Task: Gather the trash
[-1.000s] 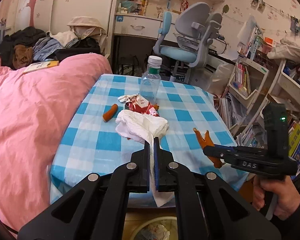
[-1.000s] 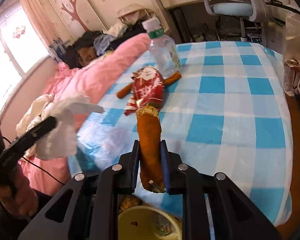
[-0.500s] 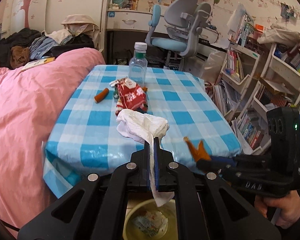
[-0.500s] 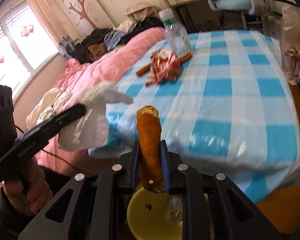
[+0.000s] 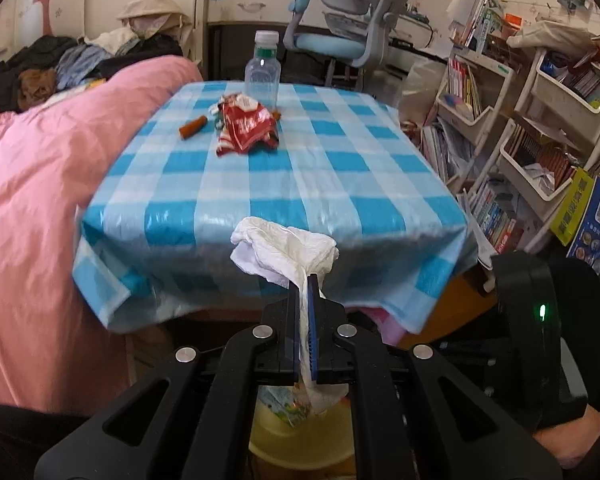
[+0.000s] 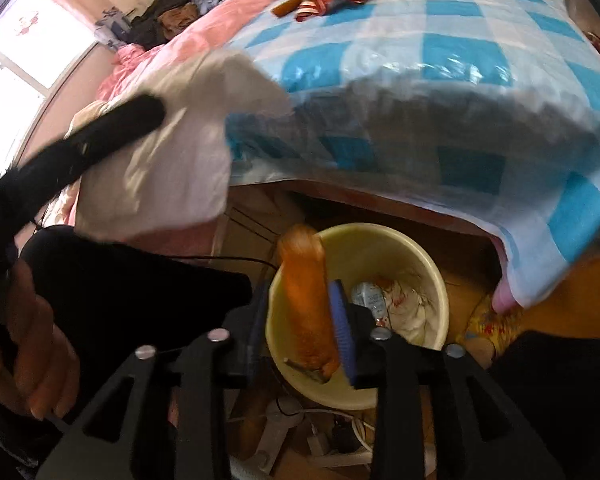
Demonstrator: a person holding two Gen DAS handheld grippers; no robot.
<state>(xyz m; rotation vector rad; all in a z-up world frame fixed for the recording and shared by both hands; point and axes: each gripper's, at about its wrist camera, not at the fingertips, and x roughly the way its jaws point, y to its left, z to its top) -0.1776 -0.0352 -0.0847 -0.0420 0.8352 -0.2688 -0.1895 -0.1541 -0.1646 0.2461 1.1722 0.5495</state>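
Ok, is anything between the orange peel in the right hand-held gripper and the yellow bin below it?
Nothing: in the right wrist view the orange peel hangs over the yellow bin with only air between.

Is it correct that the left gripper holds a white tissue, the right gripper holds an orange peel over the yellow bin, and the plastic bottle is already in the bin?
Not quite. In the left wrist view the plastic bottle stands upright on the checkered table, not in the yellow bin. The left gripper does hold the white tissue; the right gripper holds the orange peel over the bin.

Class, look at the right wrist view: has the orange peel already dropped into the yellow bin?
No: the orange peel sits between the right gripper fingers, above the yellow bin.
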